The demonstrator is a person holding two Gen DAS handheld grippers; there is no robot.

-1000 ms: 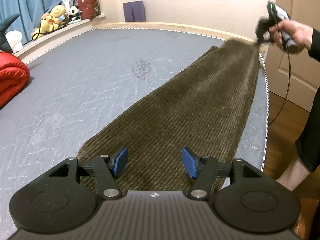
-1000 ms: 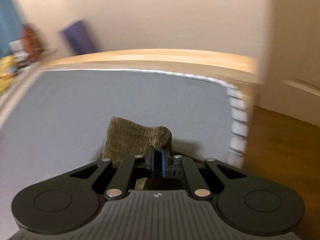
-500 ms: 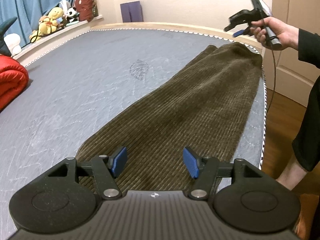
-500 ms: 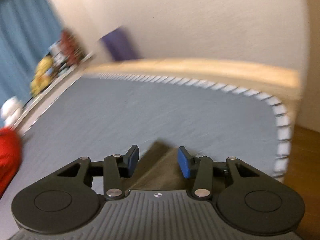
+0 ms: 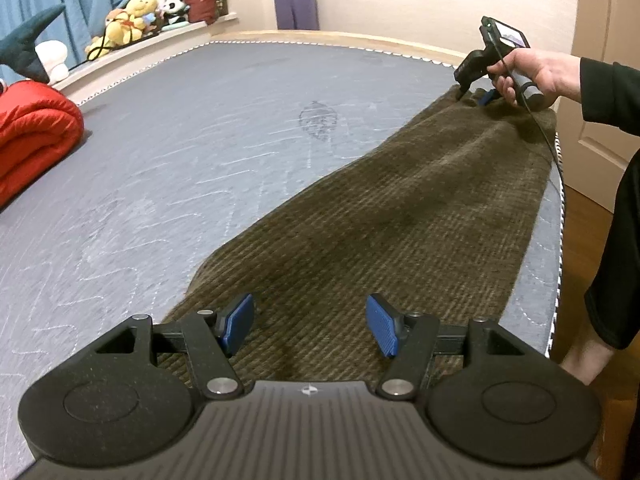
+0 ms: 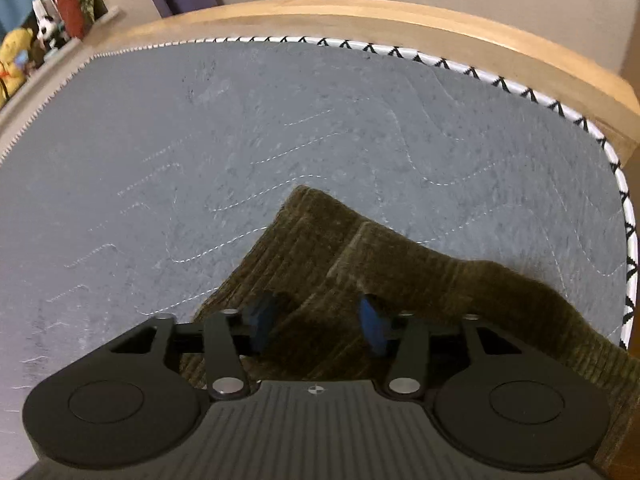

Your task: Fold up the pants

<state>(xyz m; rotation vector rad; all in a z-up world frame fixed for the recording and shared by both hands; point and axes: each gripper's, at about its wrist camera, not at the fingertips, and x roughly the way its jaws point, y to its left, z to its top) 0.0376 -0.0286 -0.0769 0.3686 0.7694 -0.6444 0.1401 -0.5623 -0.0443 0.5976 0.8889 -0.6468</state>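
- The brown corduroy pants point(image 5: 380, 220) lie flat on the grey quilted mattress point(image 5: 180, 152), running from the bottom centre of the left wrist view up to the upper right, along the mattress's right edge.
- The left gripper point(image 5: 310, 322) hovers over the near end of the pants at the bottom of that view, its blue pads point(image 5: 382, 330) standing wide apart with nothing pinched between them.
- At the upper right of the same view, a hand point(image 5: 532, 70) with a dark sleeve holds the right gripper point(image 6: 318, 322) down at the far end of the pants.
- In the right wrist view, its jaws are opening; the cloth lies below and between the pads, not pressed by them.
- There the end of the pants sits in the lower centre, slightly rumpled, near the mattress corner.
- A red quilt point(image 5: 32, 132) lies at the left edge, and plush toys point(image 5: 120, 24) line the ledge at upper left.
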